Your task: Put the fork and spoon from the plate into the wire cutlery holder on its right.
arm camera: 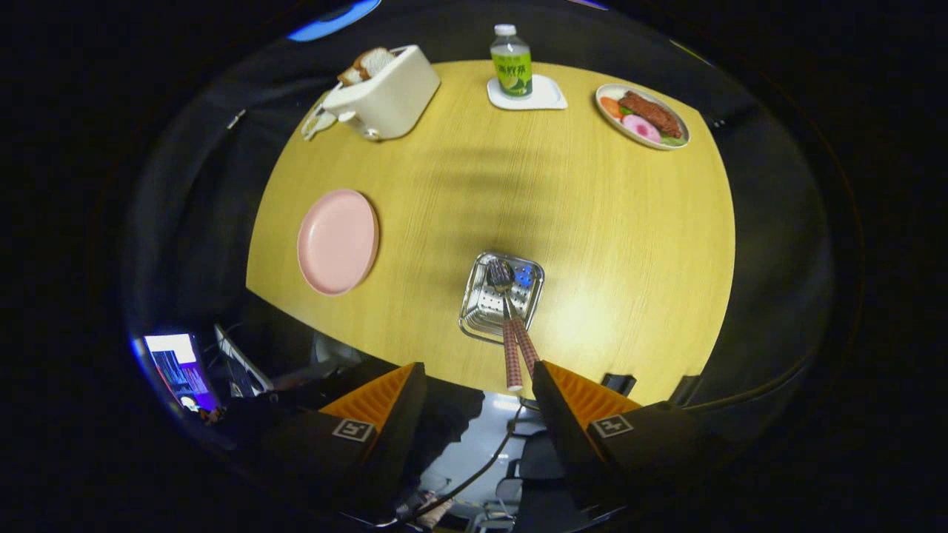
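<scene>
Gripper (478, 389) fingers spread wide, holding nothing, above table edge (415, 337). Fork and spoon (511, 326) both stand in wire cutlery holder (474, 314) just ahead; pink plate (338, 241) bare to its left.

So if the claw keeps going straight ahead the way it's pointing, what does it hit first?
Probably the two checked-handled utensils standing in the silver wire cutlery holder, just ahead of the open claw; depth is uncertain.

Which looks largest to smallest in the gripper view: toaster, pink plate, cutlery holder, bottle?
1. toaster
2. pink plate, close to the toaster
3. cutlery holder
4. bottle

Fisheye nearness skews this. The gripper is open.
</scene>
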